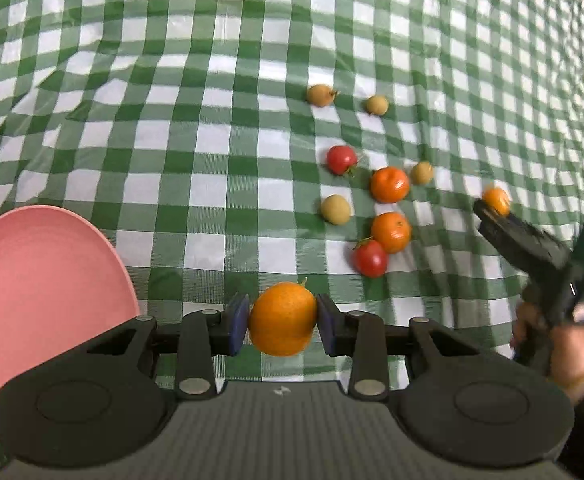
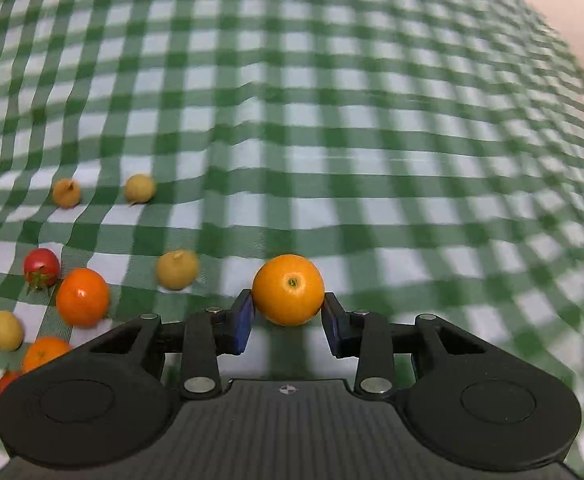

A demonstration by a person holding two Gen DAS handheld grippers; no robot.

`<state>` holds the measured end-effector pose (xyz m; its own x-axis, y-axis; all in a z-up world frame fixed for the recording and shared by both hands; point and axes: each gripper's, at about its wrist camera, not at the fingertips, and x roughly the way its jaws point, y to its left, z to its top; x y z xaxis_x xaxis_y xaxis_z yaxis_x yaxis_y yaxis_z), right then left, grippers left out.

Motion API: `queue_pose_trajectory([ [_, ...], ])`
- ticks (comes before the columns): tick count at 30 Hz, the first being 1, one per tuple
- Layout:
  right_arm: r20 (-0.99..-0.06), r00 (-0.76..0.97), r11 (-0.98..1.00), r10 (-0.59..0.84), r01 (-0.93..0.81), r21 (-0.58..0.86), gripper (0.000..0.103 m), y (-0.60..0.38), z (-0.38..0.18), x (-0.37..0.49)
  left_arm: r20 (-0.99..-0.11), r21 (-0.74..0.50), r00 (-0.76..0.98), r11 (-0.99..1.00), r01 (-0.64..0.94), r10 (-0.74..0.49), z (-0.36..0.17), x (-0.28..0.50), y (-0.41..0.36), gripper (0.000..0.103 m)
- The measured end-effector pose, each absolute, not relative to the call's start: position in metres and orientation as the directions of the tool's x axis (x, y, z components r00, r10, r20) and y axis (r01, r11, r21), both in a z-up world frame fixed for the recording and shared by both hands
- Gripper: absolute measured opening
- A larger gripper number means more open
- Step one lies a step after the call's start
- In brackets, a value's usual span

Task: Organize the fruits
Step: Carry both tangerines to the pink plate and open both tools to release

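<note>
Both hands mid-pickup. Left tool [image 1: 282,322] nearly closed, pads pressed on an orange [image 1: 281,318], carried above the surface [image 1: 227,80] just right of the pink plate [image 1: 31,280]. Right tool [image 2: 287,320] narrow around a second orange [image 2: 287,290]; both pads look to touch it, grip seemingly fresh. Loose fruit lies in a cluster: tomatoes [image 1: 342,159], longans [image 1: 335,209], more oranges [image 1: 390,184]. Next, likely: swing left orange over the plate, lower, release gently so it doesn't roll. No readable writing or brands.
</note>
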<state>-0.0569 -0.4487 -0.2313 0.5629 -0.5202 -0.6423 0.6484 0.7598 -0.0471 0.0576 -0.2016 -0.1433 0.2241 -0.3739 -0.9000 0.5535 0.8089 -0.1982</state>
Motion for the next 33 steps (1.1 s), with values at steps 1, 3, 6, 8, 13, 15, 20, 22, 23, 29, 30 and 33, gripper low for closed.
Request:
queue_pose_trajectory([
  [1,-0.634,0.569,0.758,-0.524,0.650,-0.044,0.038,-0.443,-0.223,-0.067,-0.897,-0.199,0.228,0.807,0.557,-0.378,-0.137,0.054,-0.198,0.040],
  [3,-0.610,0.603,0.768,-0.515,0.640,-0.016,0.038,-0.425,-0.201,-0.091,-0.889,-0.199,0.240,0.801,0.564,-0.390,-0.121,0.045,-0.189,0.040],
  [6,-0.569,0.671,0.806,-0.475,0.592,0.025,0.038,-0.383,-0.156,-0.122,-0.869,-0.199,0.271,0.794,0.574,-0.414,-0.097,0.027,-0.171,0.040],
  [8,-0.540,0.721,0.837,-0.434,0.545,0.054,0.038,-0.351,-0.130,-0.136,-0.855,-0.184,0.306,0.796,0.577,-0.419,-0.079,0.012,-0.153,0.040],
  [13,-0.502,0.812,0.904,-0.299,0.409,0.122,0.038,-0.274,-0.079,-0.158,-0.841,-0.129,0.381,0.827,0.547,-0.383,-0.047,-0.025,-0.103,0.040],
  [15,-0.493,0.834,0.926,-0.246,0.353,0.135,0.038,-0.240,-0.070,-0.161,-0.834,-0.101,0.416,0.842,0.530,-0.363,-0.037,-0.041,-0.080,0.040],
  [20,-0.474,0.867,0.960,-0.152,0.244,0.137,0.038,-0.180,-0.057,-0.179,-0.835,-0.060,0.462,0.883,0.465,-0.300,-0.022,-0.070,-0.028,0.040],
  [22,-0.465,0.878,0.970,-0.113,0.199,0.140,0.038,-0.160,-0.057,-0.189,-0.829,-0.034,0.489,0.897,0.440,-0.271,-0.018,-0.080,-0.012,0.040],
  [23,-0.465,0.880,0.974,-0.098,0.181,0.137,0.038,-0.152,-0.056,-0.192,-0.827,-0.028,0.497,0.902,0.430,-0.263,-0.016,-0.085,-0.005,0.040],
  [29,-0.467,0.883,0.985,-0.046,0.117,0.125,0.038,-0.123,-0.052,-0.206,-0.801,0.003,0.553,0.921,0.389,-0.231,-0.003,-0.108,0.032,0.040],
  [30,-0.465,0.884,0.987,-0.042,0.109,0.119,0.038,-0.120,-0.051,-0.207,-0.797,0.008,0.559,0.922,0.387,-0.228,-0.002,-0.109,0.033,0.040],
  [33,-0.471,0.881,0.989,-0.034,0.097,0.109,0.038,-0.114,-0.052,-0.206,-0.789,0.020,0.574,0.925,0.380,-0.219,0.000,-0.109,0.041,0.040],
])
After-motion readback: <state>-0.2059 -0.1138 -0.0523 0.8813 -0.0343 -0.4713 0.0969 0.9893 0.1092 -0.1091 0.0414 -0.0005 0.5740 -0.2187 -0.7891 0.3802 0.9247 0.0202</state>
